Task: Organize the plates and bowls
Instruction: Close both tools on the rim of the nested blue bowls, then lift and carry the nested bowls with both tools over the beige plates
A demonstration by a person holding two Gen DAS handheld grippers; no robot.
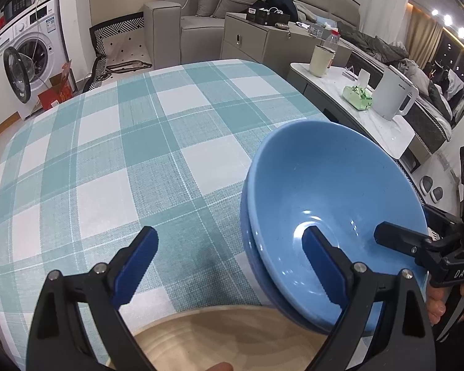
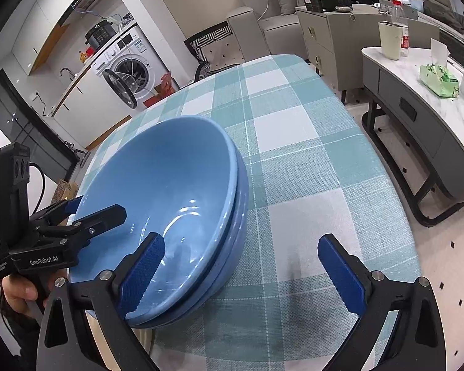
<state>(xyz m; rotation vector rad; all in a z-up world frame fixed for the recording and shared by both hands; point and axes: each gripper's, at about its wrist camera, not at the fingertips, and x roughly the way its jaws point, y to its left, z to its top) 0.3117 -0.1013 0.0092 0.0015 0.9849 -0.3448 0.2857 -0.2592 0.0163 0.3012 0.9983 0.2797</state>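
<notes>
Left wrist view: the left gripper fills the lower frame with its fingers spread wide, the left finger over the checked tablecloth, the right one hanging over the inside of the blue bowls. Two bowls sit nested at right of centre, just beyond a wooden plate at the bottom edge. Right wrist view: the bowl stack lies left of centre; the right gripper is likewise spread, its left finger over the bowl's near rim, holding nothing.
</notes>
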